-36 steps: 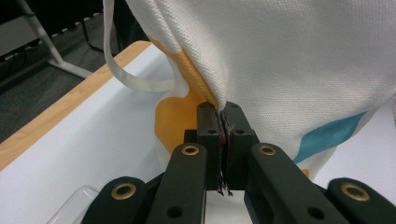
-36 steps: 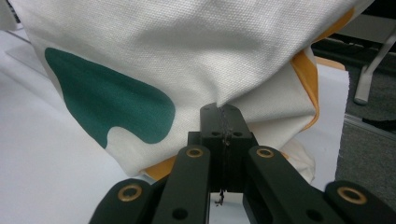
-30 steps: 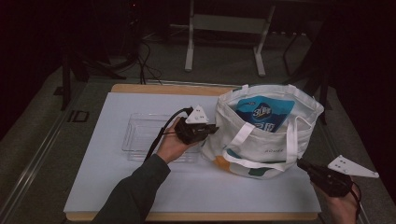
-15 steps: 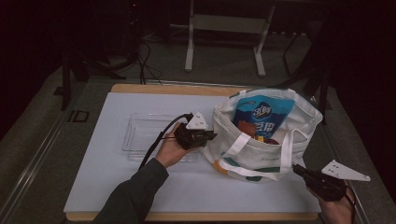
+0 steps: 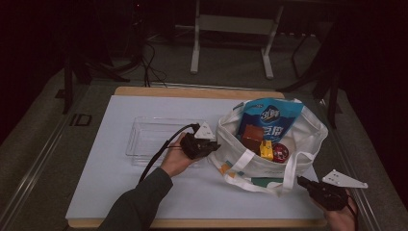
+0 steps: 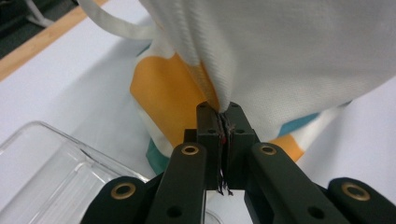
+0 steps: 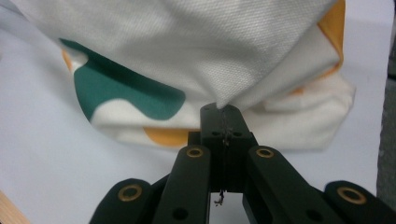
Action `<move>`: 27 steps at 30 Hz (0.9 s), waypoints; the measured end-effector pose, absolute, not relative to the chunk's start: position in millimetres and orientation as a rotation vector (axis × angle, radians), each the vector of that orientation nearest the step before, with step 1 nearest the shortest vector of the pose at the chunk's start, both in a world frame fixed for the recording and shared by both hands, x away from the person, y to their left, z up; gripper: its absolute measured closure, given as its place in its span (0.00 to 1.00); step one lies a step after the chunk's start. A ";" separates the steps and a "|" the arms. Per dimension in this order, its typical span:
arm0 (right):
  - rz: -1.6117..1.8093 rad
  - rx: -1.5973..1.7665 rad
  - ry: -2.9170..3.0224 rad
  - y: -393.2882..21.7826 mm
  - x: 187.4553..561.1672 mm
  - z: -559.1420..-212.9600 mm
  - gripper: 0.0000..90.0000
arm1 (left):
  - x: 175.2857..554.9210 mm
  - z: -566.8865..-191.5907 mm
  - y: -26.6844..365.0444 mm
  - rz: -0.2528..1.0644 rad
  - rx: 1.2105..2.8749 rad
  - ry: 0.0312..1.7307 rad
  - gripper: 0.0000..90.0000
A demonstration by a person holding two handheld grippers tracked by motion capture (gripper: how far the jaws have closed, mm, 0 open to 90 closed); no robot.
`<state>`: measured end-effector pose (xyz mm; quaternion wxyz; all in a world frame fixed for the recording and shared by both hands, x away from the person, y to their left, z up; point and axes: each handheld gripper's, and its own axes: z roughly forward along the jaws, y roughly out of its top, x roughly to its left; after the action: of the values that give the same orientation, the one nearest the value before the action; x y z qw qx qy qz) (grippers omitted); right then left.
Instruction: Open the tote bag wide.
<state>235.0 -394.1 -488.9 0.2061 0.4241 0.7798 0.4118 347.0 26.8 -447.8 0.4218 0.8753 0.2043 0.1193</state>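
Desk point(image 5: 120, 192): I see a white-topped surface with a wooden edge, and everything I work on sits on it.
Tote bag point(image 5: 250, 166): I have this white cloth bag, printed with orange and green patches, standing open on the right half of the desk, its mouth toward the camera above.
Clear tray point(image 5: 154, 137): I see it lying flat just left of the bag, behind my left hand.
Blue packet point(image 5: 270, 120): I see it upright inside the bag against the far wall.
Small items: I make out a brown box point(image 5: 251, 134), a yellow piece point(image 5: 266, 149) and a red round thing point(image 5: 280, 152) in the bag's mouth.
Left claw point(image 6: 218, 112): I have it pinched tight on a fold of the bag's left side.
Right claw point(image 7: 221, 112): I have it clamped on cloth at the bag's near right corner.
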 end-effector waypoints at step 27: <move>1.125 1.251 2.170 -397.7 237.1 -499.3 0.97 | 349.8 -457.3 32.2 0.257 2.172 0.554 0.93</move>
<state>237.1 -397.7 -499.3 0.1966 0.4469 0.7748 0.4017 349.8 32.2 -457.3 0.4283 0.8699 0.2219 0.1029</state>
